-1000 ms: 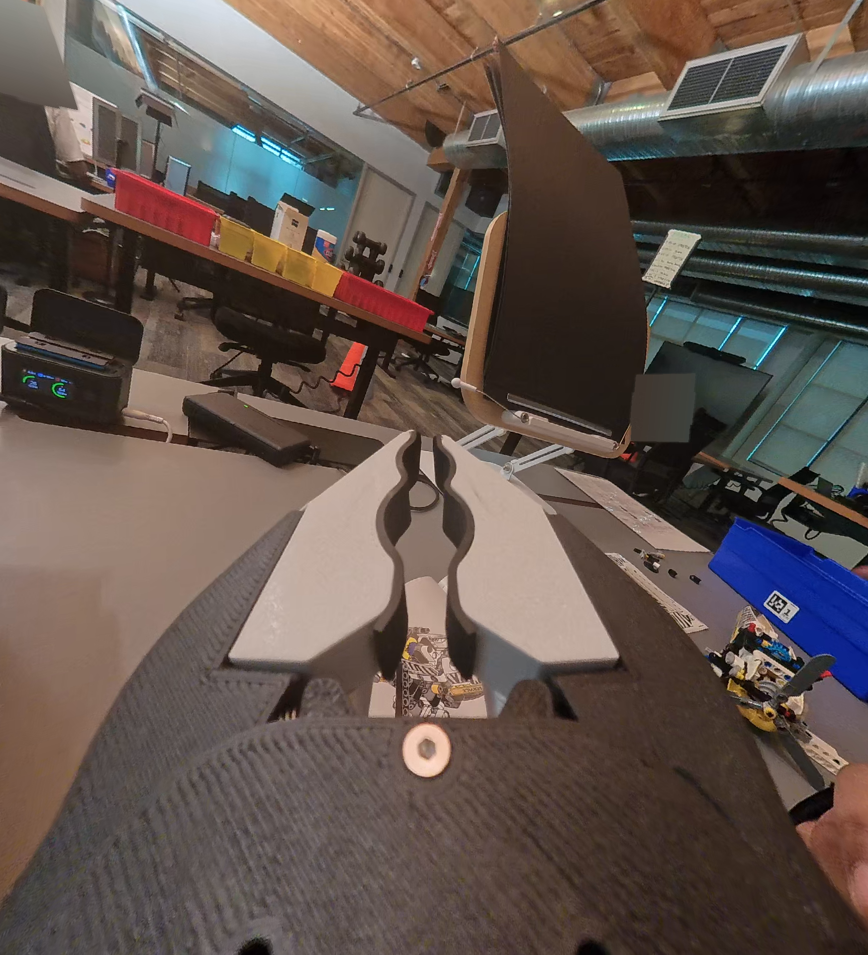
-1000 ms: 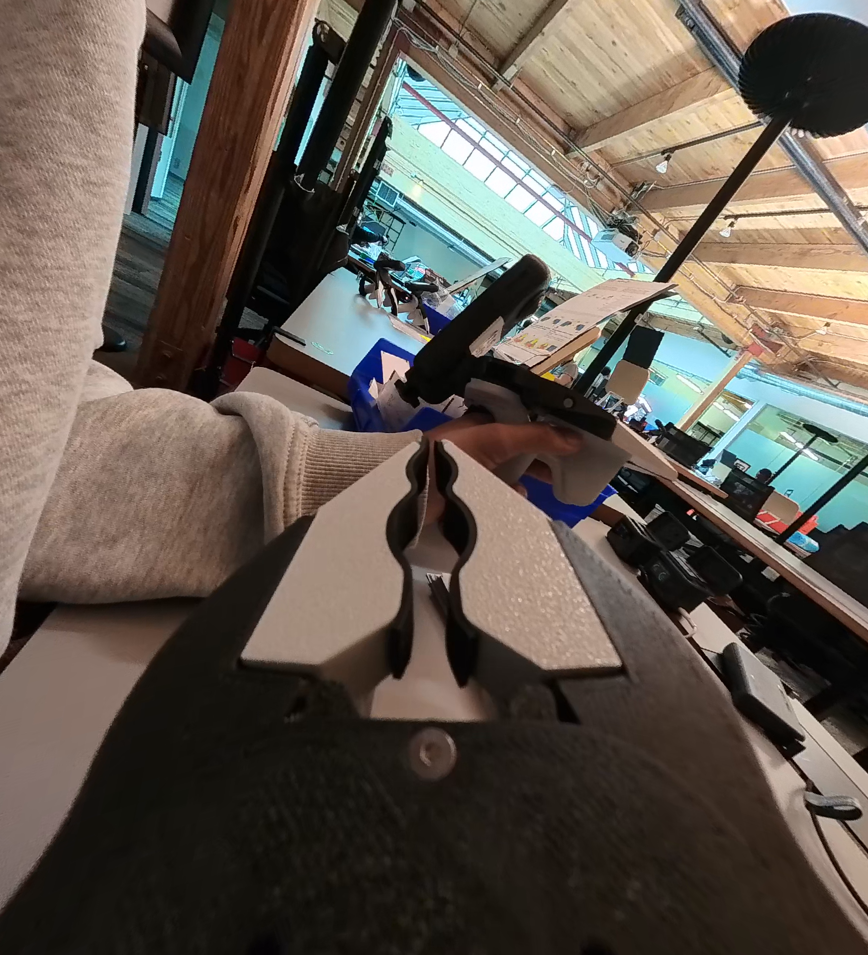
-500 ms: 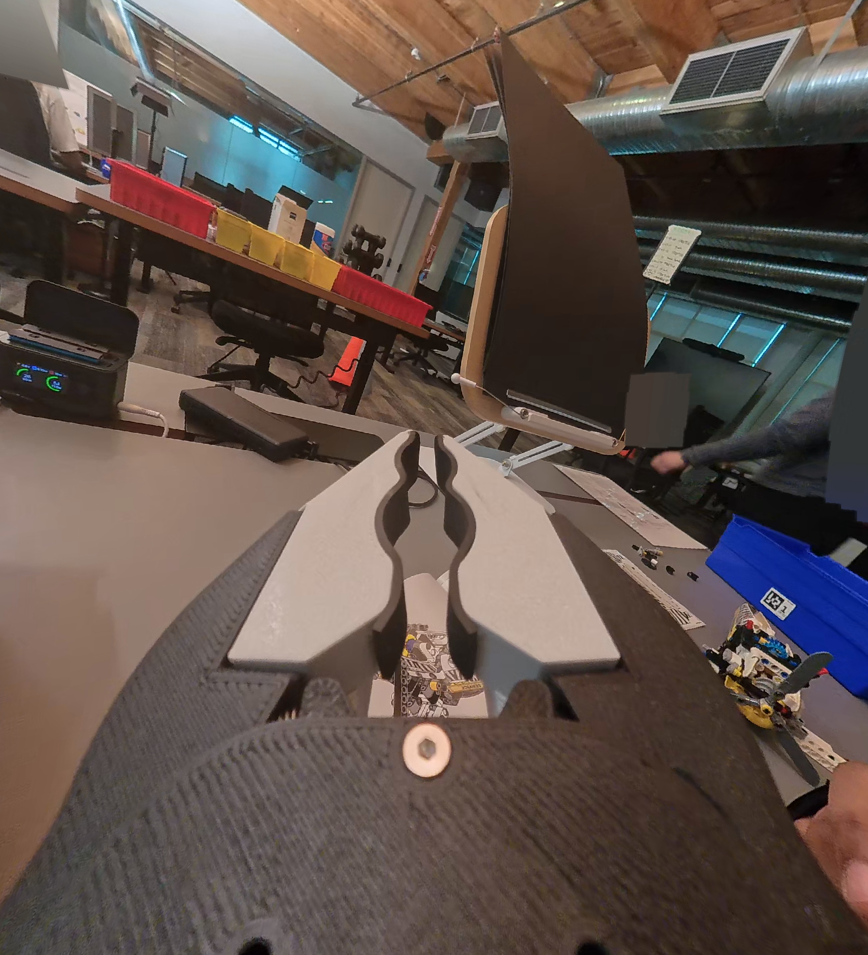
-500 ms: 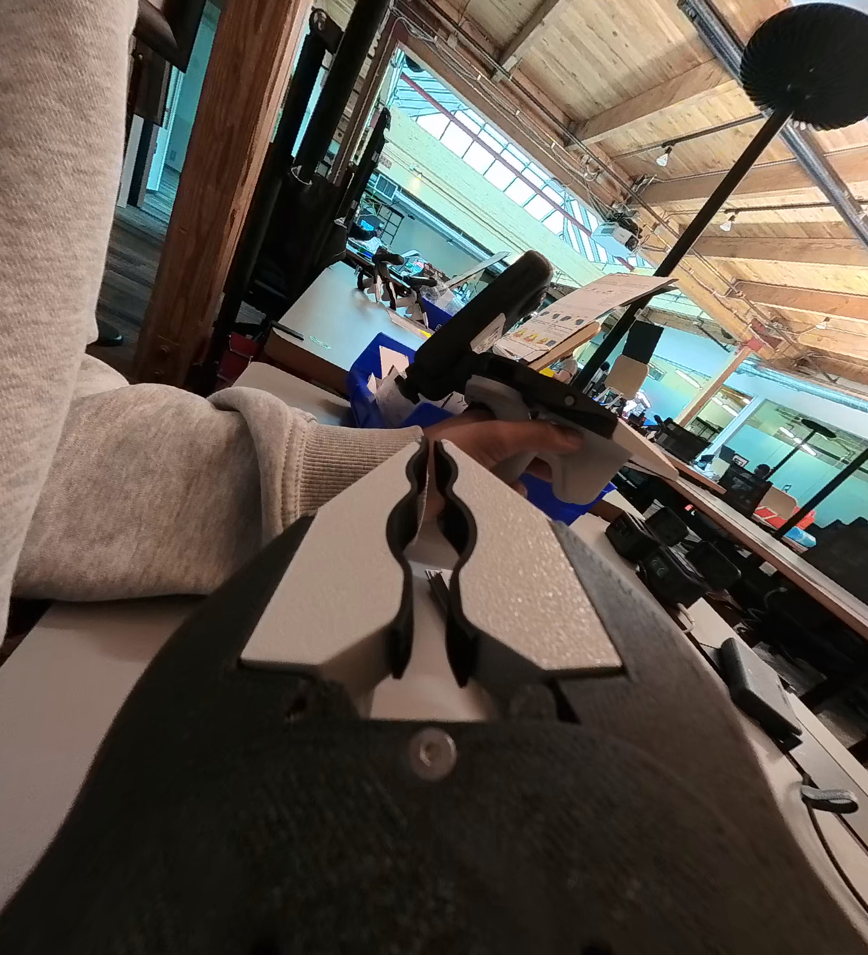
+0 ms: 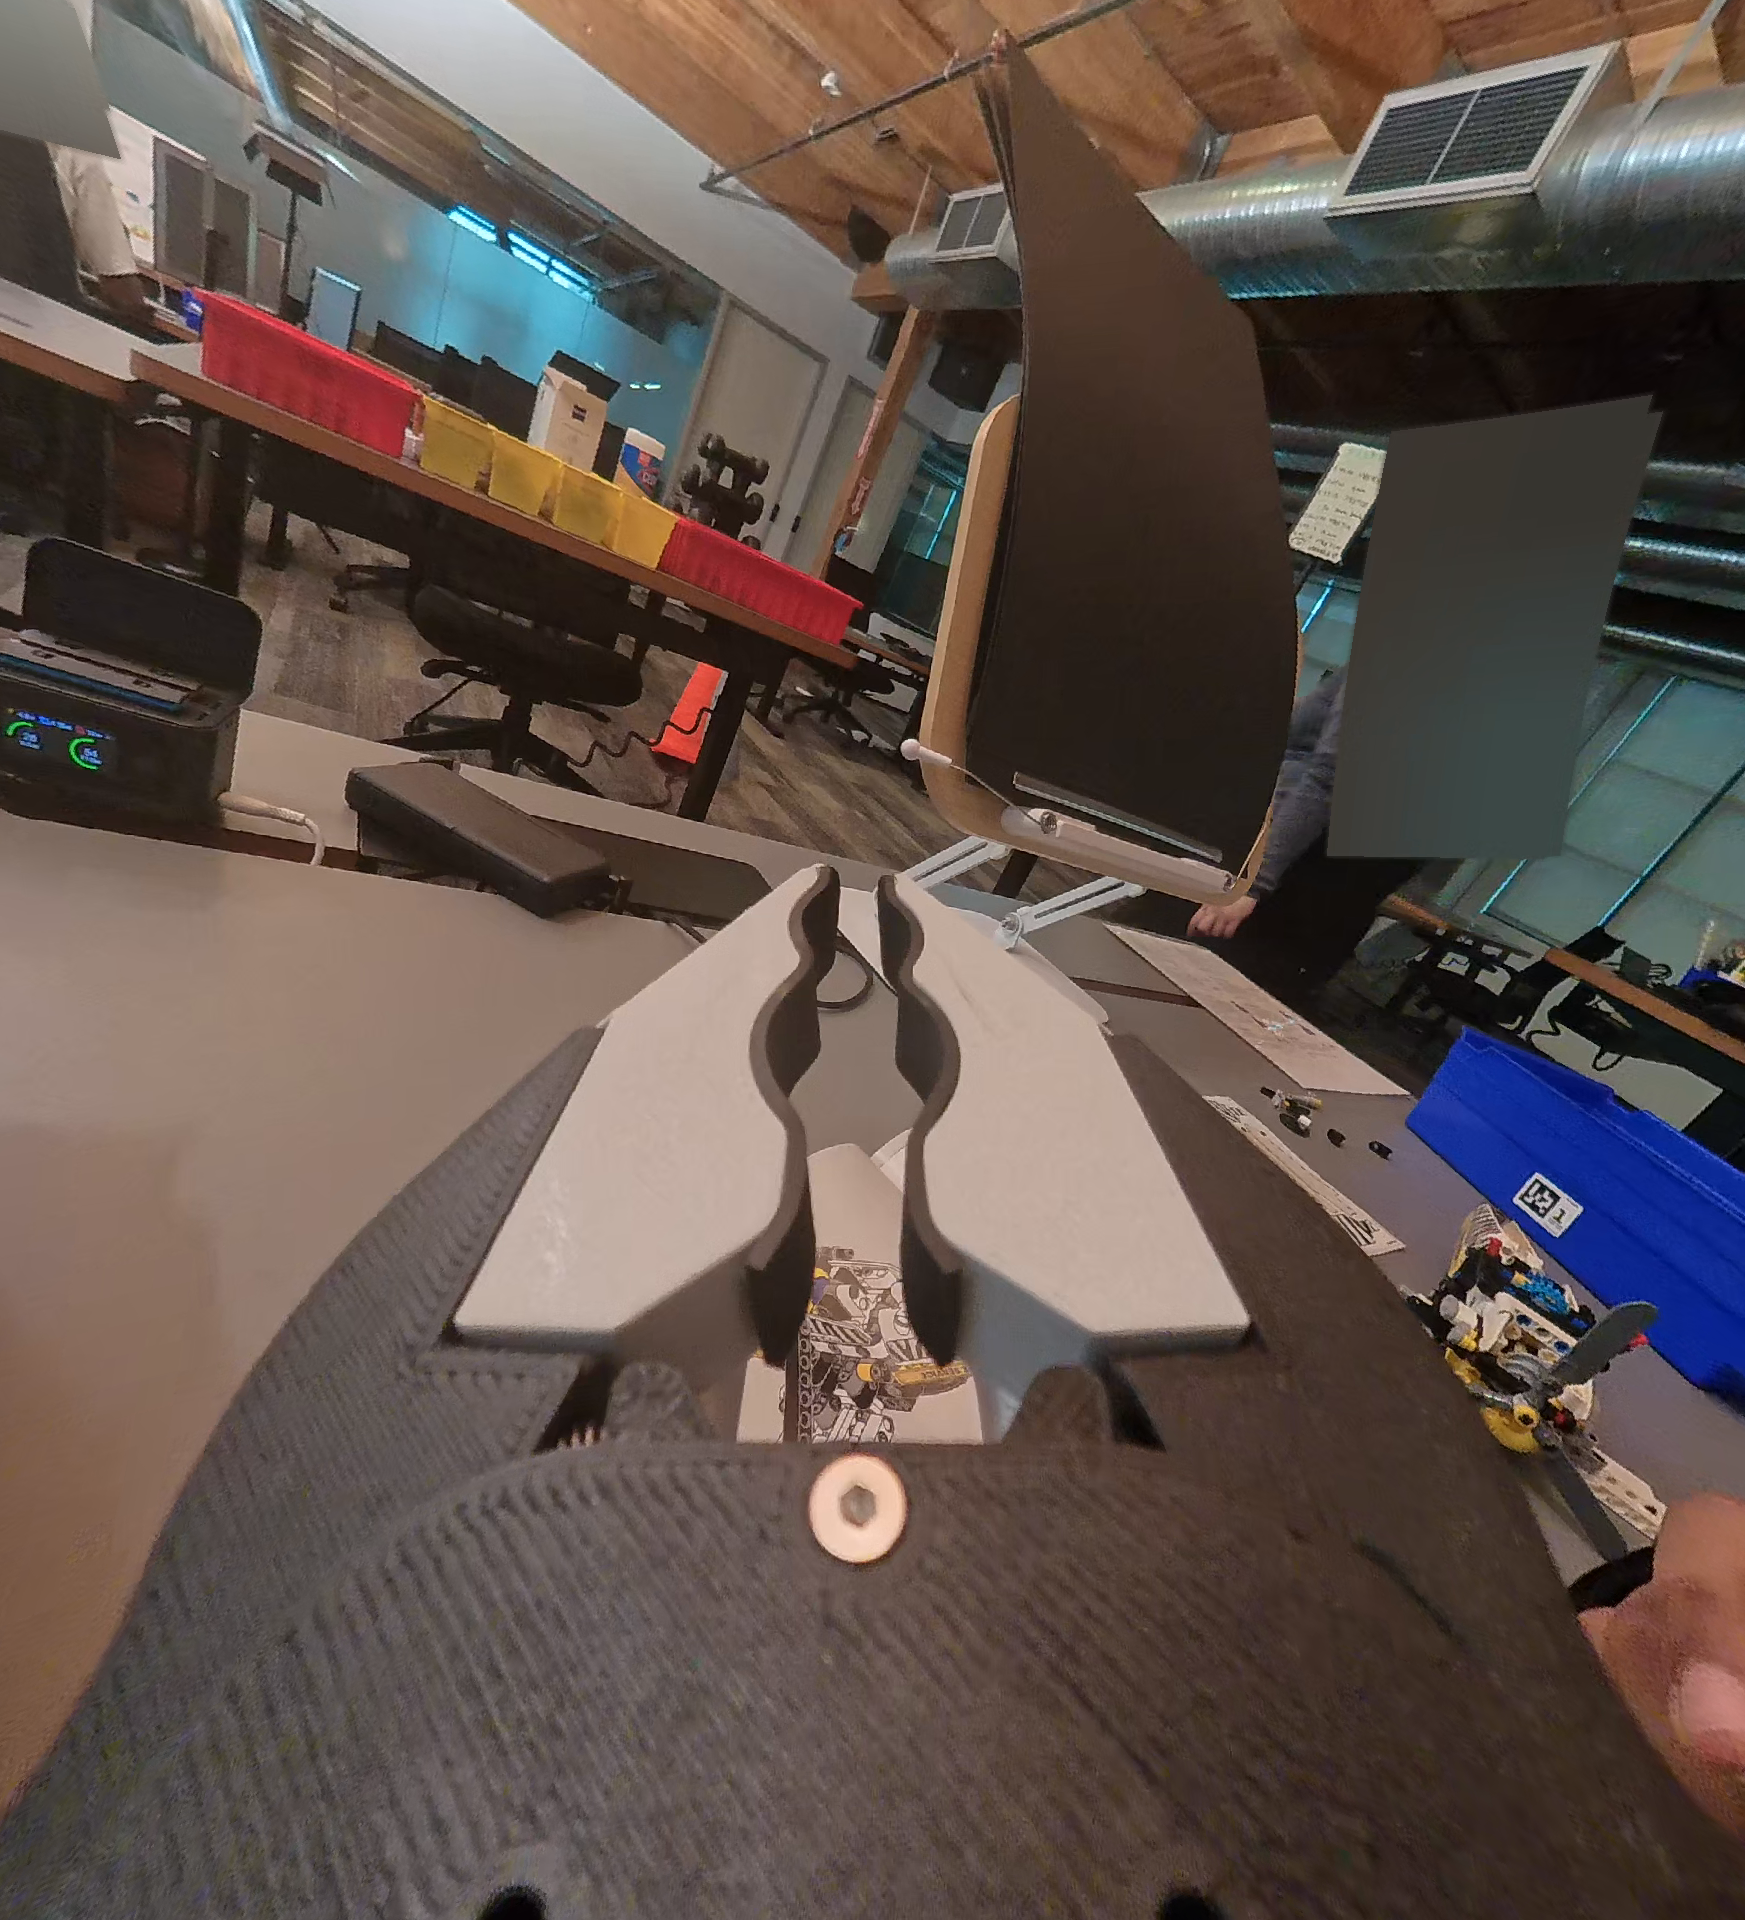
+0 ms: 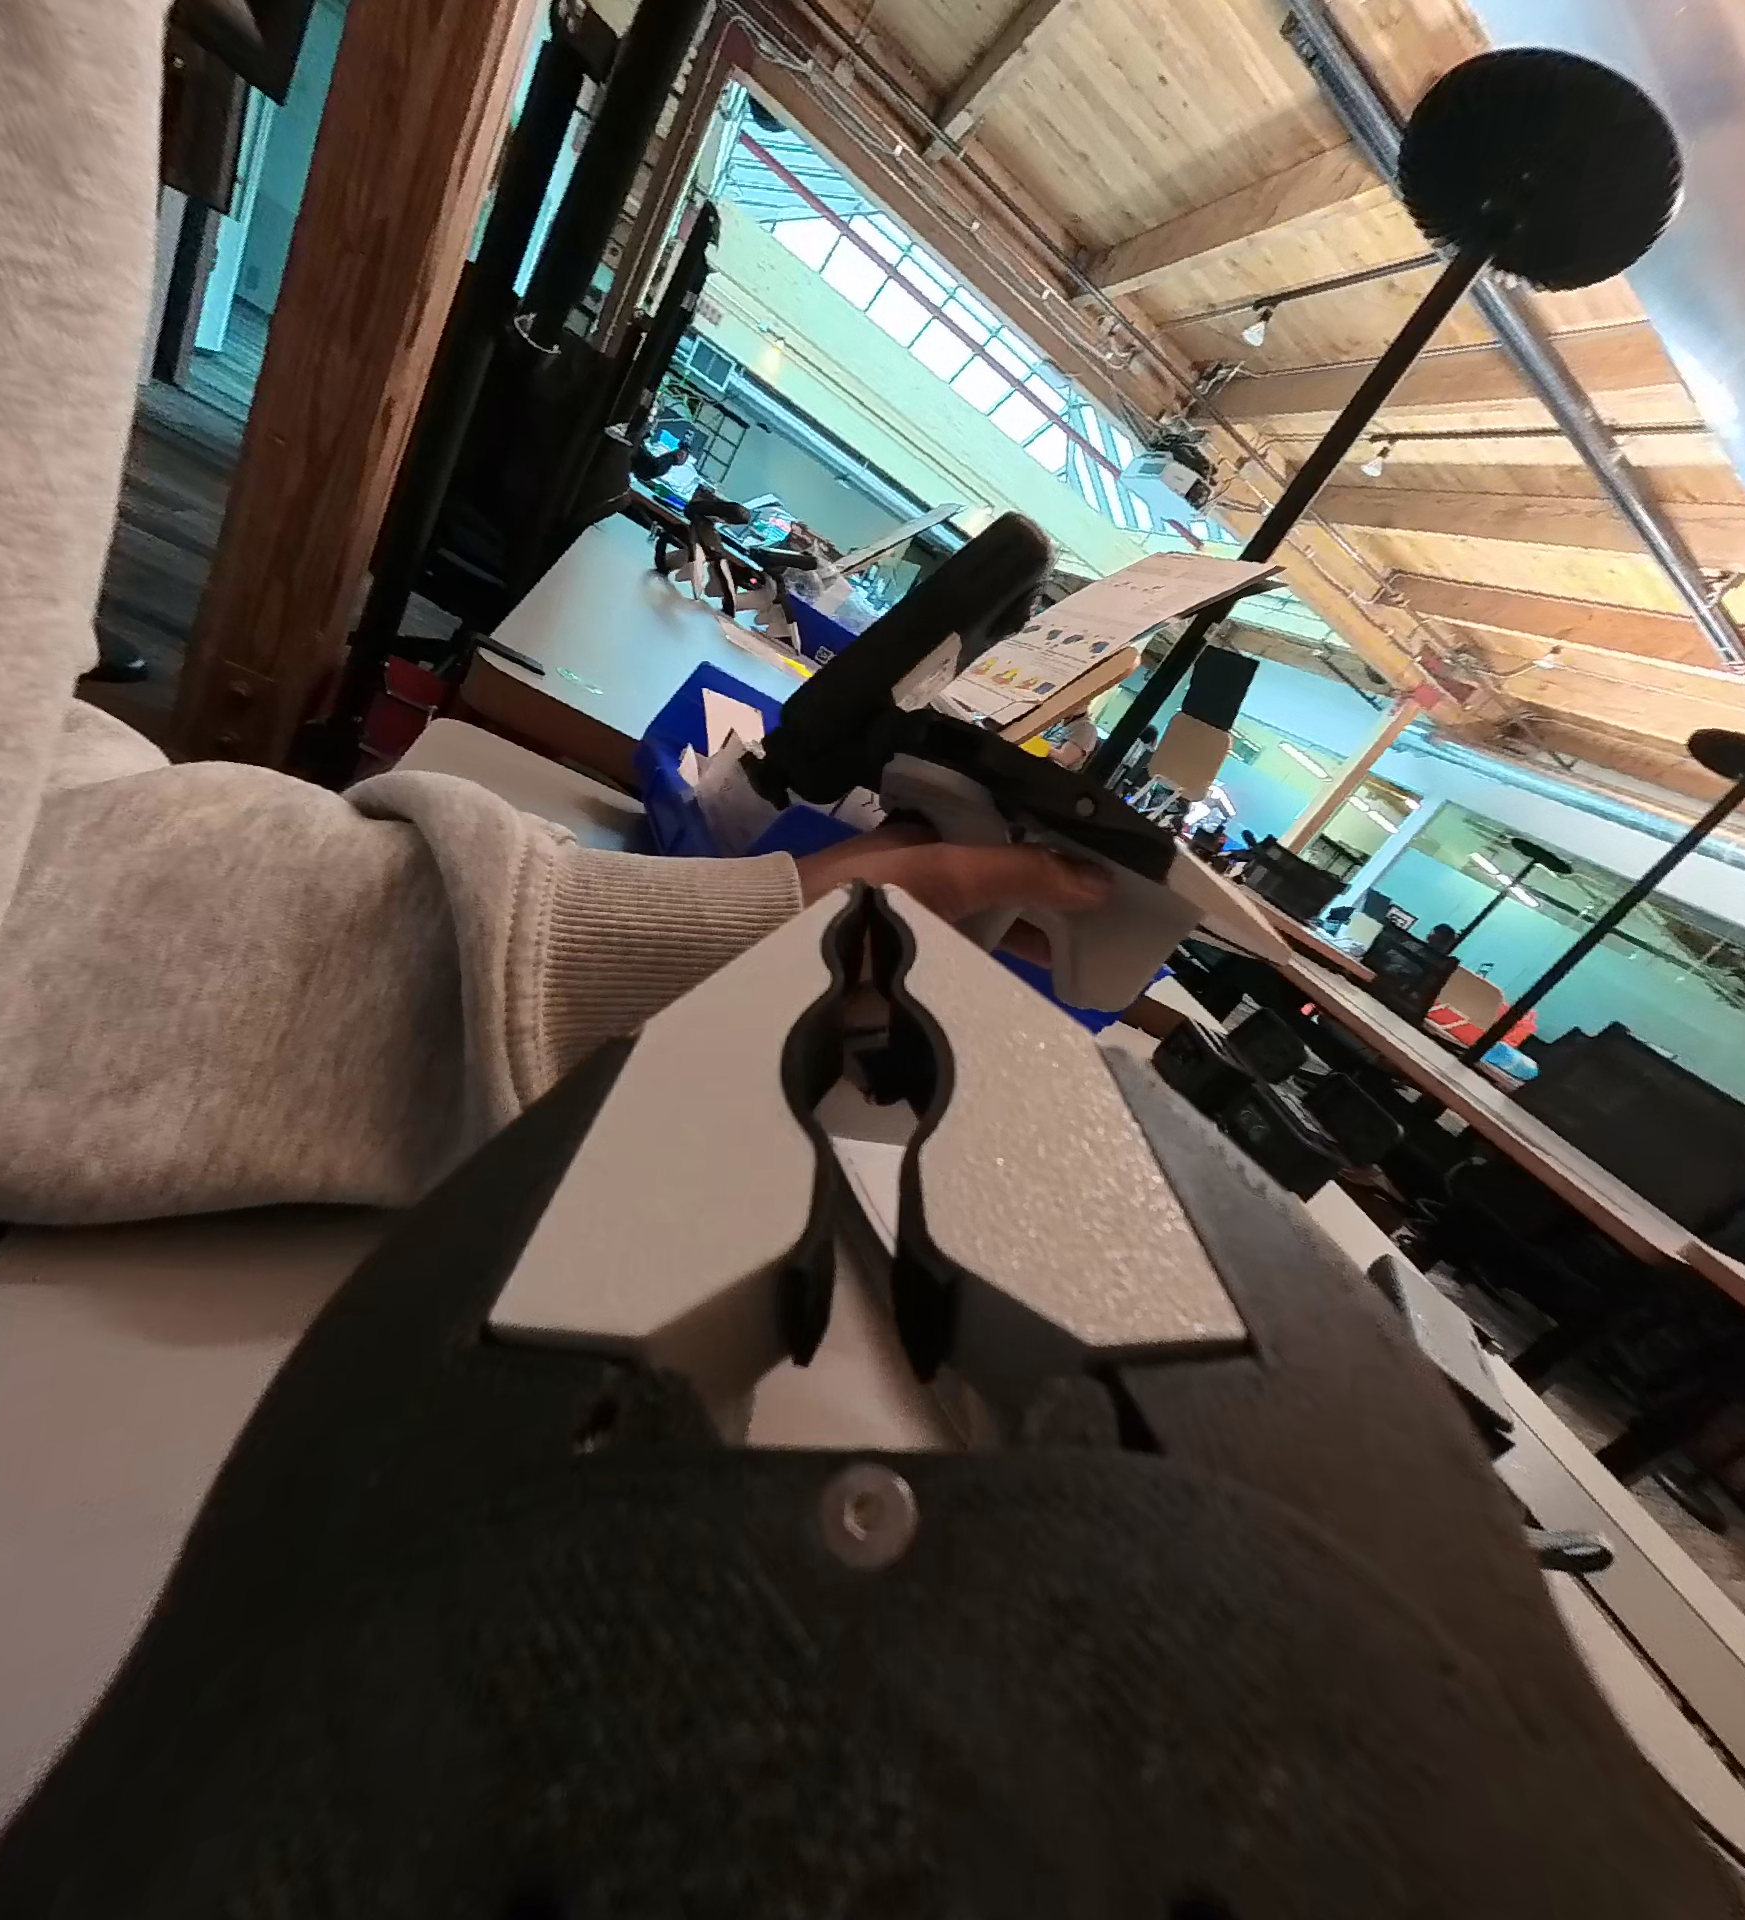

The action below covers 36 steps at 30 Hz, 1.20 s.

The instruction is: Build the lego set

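The half-built lego model (image 5: 1517,1351) was seen on the bench (image 5: 172,1039), well to the right of the left gripper (image 5: 855,904), whose jaws stood narrowly apart and empty. The right gripper (image 6: 866,914) showed jaws nearly closed, holding nothing visible.
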Tool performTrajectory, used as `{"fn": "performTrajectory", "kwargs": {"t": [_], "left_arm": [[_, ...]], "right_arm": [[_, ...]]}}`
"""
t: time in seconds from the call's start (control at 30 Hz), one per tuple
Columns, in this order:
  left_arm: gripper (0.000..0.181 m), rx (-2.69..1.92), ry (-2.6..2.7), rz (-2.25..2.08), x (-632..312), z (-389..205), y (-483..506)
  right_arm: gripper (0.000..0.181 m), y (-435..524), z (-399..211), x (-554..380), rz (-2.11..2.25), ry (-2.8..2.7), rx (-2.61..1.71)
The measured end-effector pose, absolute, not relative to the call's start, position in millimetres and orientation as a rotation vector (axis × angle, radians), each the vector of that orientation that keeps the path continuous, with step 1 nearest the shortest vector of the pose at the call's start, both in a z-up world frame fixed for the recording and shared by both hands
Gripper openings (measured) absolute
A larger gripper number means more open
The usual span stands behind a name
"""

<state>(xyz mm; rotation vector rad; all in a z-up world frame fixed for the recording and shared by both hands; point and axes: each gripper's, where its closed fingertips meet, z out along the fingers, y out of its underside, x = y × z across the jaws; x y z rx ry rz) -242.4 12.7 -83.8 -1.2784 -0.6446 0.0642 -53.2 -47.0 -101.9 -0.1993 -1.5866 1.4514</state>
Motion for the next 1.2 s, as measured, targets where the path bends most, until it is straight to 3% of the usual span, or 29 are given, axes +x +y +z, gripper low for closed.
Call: {"fn": "performTrajectory", "kwargs": {"t": [0.5,0.77,1.2], "left_arm": [[0.010,-1.324,-0.667,0.023,-243.3,-94.3,20.1],[0.028,-1.571,-0.686,-0.049,-234.1,-135.1,48.5],[0.041,-1.507,-0.724,0.078,-247.0,-124.2,34.8]], "right_arm": [[0.000,-41.0,-109.6,-61.9,1.379,-1.600,-0.238],[0.000,-36.7,-112.7,-66.6,1.342,-1.596,-0.259],[0.000,-24.0,-118.6,-79.8,1.354,-1.599,-0.384]]}}
